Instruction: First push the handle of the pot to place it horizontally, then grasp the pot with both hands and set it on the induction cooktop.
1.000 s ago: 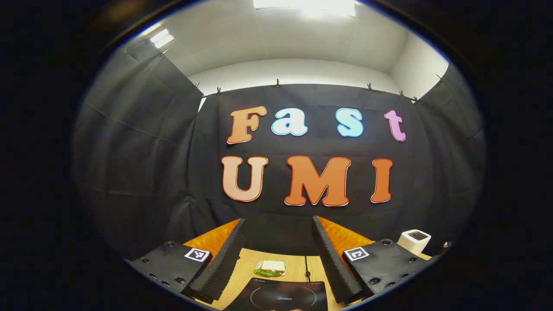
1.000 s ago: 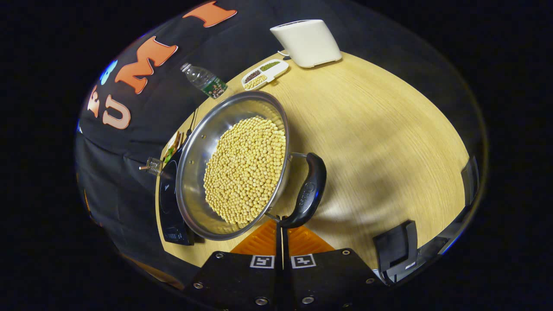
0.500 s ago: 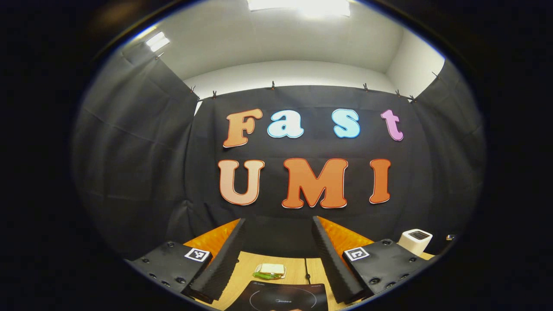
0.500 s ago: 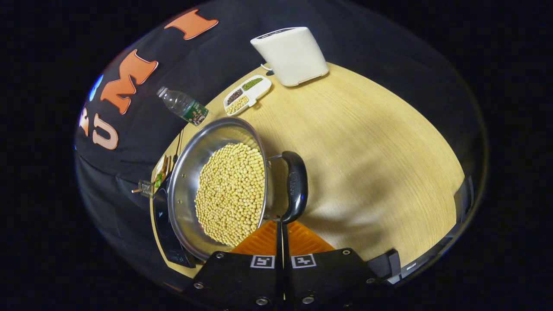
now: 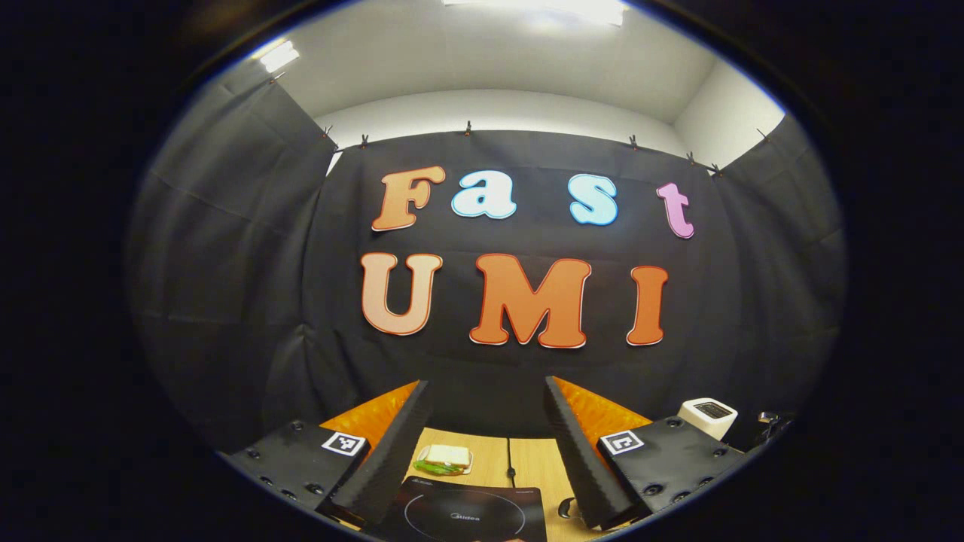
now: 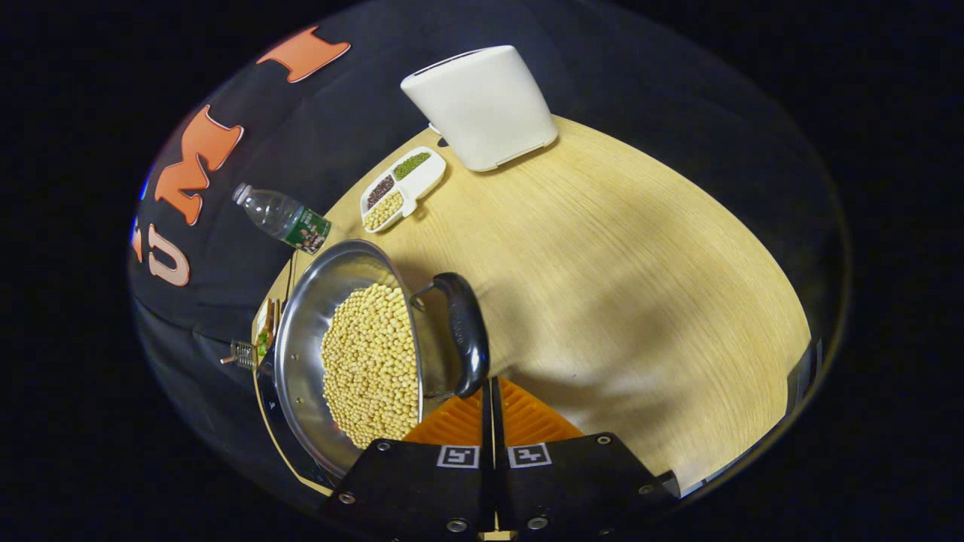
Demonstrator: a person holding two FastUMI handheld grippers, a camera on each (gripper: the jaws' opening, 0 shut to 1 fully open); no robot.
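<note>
A steel pot (image 6: 301, 354) full of pale yellow beans (image 6: 369, 361) sits at the table's left side, partly over the black induction cooktop (image 6: 273, 421). Its black handle (image 6: 463, 331) points toward my right gripper (image 6: 489, 385), which is shut with nothing between its fingers; the tips sit against the handle's near end. In the left gripper view my left gripper (image 5: 486, 385) is open and holds nothing. It hangs above the cooktop (image 5: 463, 516), facing the booth's wall.
On the wooden table (image 6: 617, 286) stand a white appliance (image 6: 482, 105), a divided dish of beans (image 6: 399, 188) and a water bottle (image 6: 282, 218). A sandwich (image 5: 444, 459) lies behind the cooktop, with a cable (image 5: 510, 463) beside it.
In the right gripper view the pot and its handle have slid left and lower, with the handle's end staying at my shut fingertips. The left gripper's view has drifted slightly right.
</note>
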